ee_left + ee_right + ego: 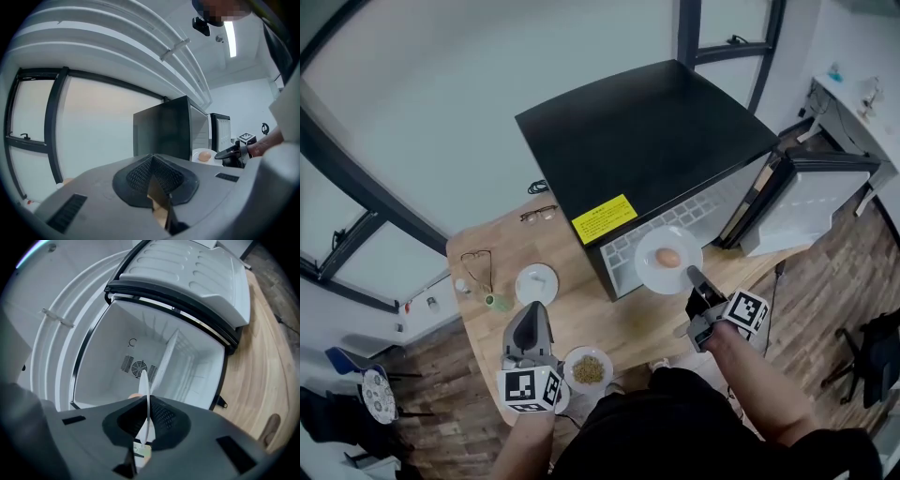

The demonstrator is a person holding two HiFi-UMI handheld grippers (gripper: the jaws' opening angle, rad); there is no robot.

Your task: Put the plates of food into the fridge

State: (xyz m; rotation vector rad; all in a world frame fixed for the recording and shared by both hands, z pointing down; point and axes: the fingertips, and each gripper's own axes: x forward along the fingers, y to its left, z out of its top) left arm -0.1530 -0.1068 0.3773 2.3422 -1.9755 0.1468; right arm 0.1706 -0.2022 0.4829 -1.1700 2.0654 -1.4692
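A white plate carrying a pale brown, egg-like piece of food hangs in front of the open black fridge. My right gripper is shut on the plate's near rim. In the right gripper view the plate shows edge-on between the jaws, facing the white fridge interior. A second plate holding brownish grains rests on the wooden table. Just left of it, my left gripper is shut and holds nothing. The left gripper view shows the held plate to the right.
The fridge door stands open to the right. A wire shelf divides the interior. On the table lie a small white dish, a green bottle and two pairs of glasses. Windows run behind the table.
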